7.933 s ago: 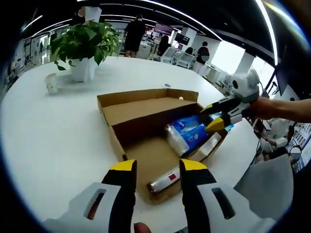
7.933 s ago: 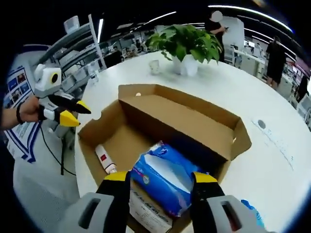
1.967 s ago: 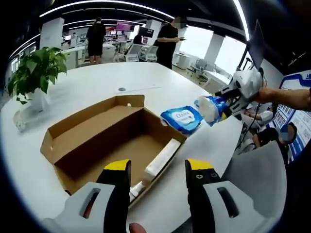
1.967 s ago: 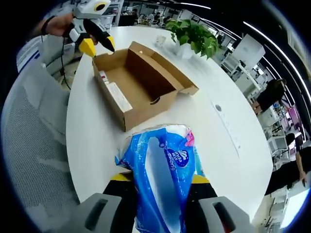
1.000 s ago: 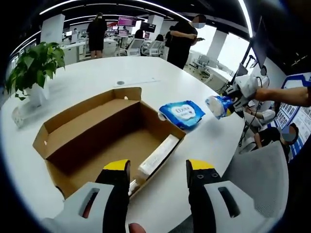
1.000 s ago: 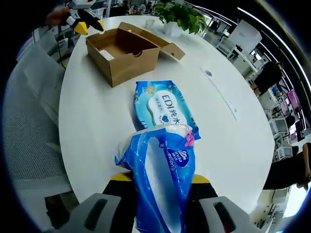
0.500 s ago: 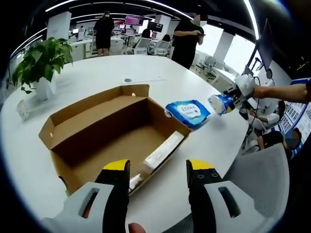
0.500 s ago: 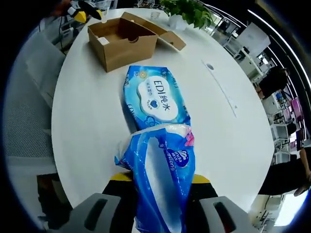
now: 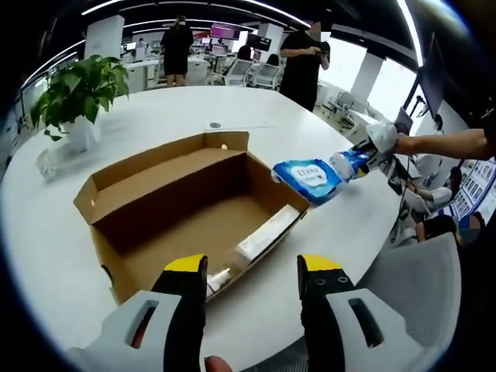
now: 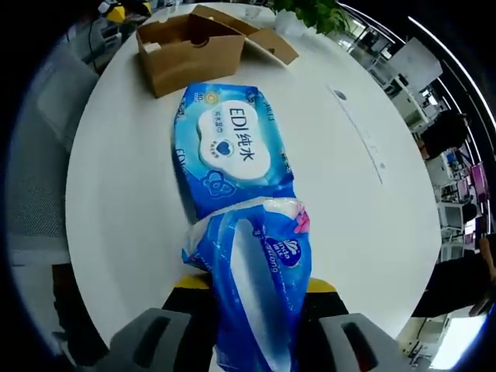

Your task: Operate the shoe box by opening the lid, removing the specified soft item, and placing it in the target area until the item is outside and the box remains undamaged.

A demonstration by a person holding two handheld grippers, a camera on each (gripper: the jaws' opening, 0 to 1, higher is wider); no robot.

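The brown shoe box (image 9: 194,209) stands open on the white table, its lid flap (image 9: 155,167) folded back. A white carton (image 9: 267,232) and a small tube (image 9: 218,279) lie inside. My left gripper (image 9: 252,271) hovers open at the box's near edge, holding nothing. My right gripper (image 10: 252,283) is shut on a soft blue tissue pack (image 10: 256,256), low over the table. Just beyond it lies a blue wipes pack (image 10: 229,151) on the table, outside the box (image 10: 190,43). In the left gripper view the right gripper (image 9: 372,146) holds the tissue pack (image 9: 346,163) beside the wipes pack (image 9: 308,177).
A potted plant (image 9: 81,85) and a paper cup (image 9: 46,164) stand at the table's far left. Several people stand behind the table. A grey mesh chair (image 9: 418,294) sits at the table's rounded edge (image 10: 85,232). Bare white table (image 10: 364,217) lies right of the packs.
My right gripper has carried the tissue pack closer to the wipes pack lying on the table. My left gripper stays open by the box.
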